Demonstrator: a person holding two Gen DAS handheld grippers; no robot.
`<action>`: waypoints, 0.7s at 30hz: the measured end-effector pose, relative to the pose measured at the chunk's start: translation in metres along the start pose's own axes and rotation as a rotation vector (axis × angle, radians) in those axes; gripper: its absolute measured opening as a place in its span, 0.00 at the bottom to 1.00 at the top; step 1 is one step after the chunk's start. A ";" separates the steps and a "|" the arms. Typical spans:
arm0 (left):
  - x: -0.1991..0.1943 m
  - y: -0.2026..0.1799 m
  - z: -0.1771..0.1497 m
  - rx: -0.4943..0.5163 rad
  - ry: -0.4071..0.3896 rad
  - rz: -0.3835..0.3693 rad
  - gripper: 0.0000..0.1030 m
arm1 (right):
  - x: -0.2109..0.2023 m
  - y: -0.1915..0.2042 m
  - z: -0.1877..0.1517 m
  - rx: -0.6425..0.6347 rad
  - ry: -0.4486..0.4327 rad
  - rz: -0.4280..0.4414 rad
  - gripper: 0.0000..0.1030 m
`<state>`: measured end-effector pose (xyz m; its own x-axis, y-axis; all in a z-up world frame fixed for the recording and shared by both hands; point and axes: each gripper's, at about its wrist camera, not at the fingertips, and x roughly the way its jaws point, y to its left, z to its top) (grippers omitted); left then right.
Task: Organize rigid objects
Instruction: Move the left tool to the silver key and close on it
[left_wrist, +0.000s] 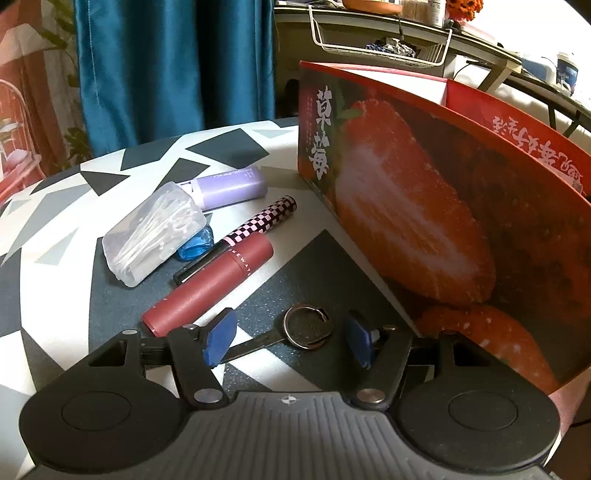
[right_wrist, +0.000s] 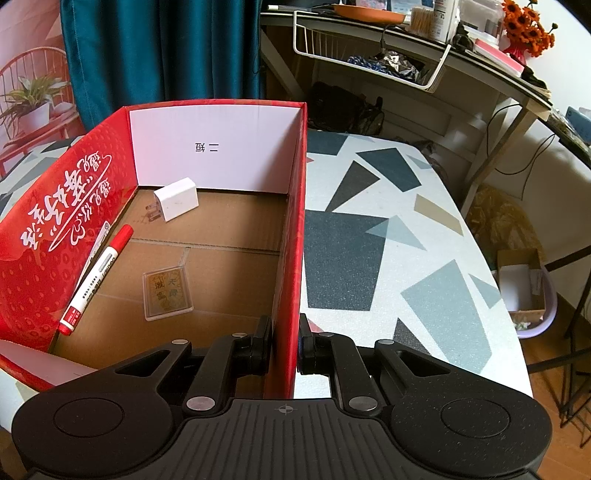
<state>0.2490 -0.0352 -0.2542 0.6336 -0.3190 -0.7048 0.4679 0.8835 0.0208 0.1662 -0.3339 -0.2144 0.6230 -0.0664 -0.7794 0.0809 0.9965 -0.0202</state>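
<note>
Place: a lived-in home room.
Far left: teal curtain (right_wrist: 162, 51) hung beside a potted plant (right_wrist: 31, 101).
Far right: cluttered desk (right_wrist: 480, 62) held orange flowers (right_wrist: 528, 26).
Near: patterned tabletop (right_wrist: 388, 229).

We see a white surface (left_wrist: 55, 229) covered in dark grey and pale grey triangles. The box (left_wrist: 424, 221) is red with a big strawberry print outside, plain brown cardboard inside. One tube (left_wrist: 207, 284) is matte brick red, another pen (left_wrist: 266, 218) pink-and-black checkered, plus a lilac case (left_wrist: 232, 186). The left tool (left_wrist: 290, 338) has blue pads.
</note>
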 end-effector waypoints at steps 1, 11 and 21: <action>-0.001 0.000 -0.001 -0.002 -0.002 0.007 0.59 | 0.000 0.000 0.000 0.002 0.000 0.000 0.11; -0.014 -0.002 -0.007 -0.037 0.000 0.039 0.35 | 0.000 0.000 -0.001 0.004 -0.004 -0.002 0.12; -0.020 -0.004 -0.012 -0.042 0.003 0.052 0.36 | 0.000 0.000 -0.002 0.010 -0.005 -0.001 0.12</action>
<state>0.2272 -0.0281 -0.2488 0.6546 -0.2714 -0.7056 0.4082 0.9124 0.0277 0.1647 -0.3337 -0.2156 0.6268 -0.0680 -0.7762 0.0892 0.9959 -0.0152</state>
